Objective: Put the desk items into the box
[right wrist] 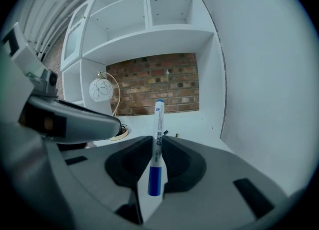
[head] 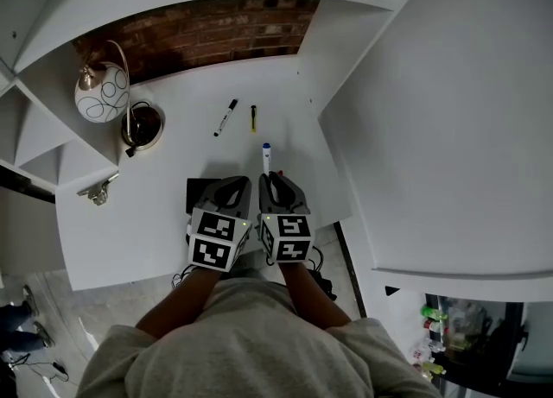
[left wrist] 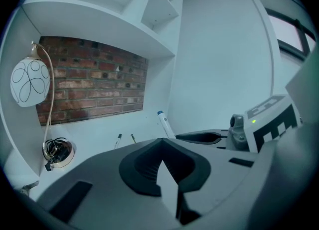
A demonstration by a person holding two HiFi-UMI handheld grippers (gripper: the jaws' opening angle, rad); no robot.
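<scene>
My right gripper is shut on a white marker with a blue cap. The marker sticks out forward past the jaws and also shows in the left gripper view. Beside it, my left gripper has its jaws together with nothing between them. It hovers over a black box at the desk's front, mostly hidden beneath it. Farther back on the white desk lie a black marker and a short yellow-and-black pen.
A round white lamp on a curved brass stem stands at the back left, its base wrapped in cable. A small metal clip lies at the left edge. White shelf walls enclose the desk; a brick wall lies behind.
</scene>
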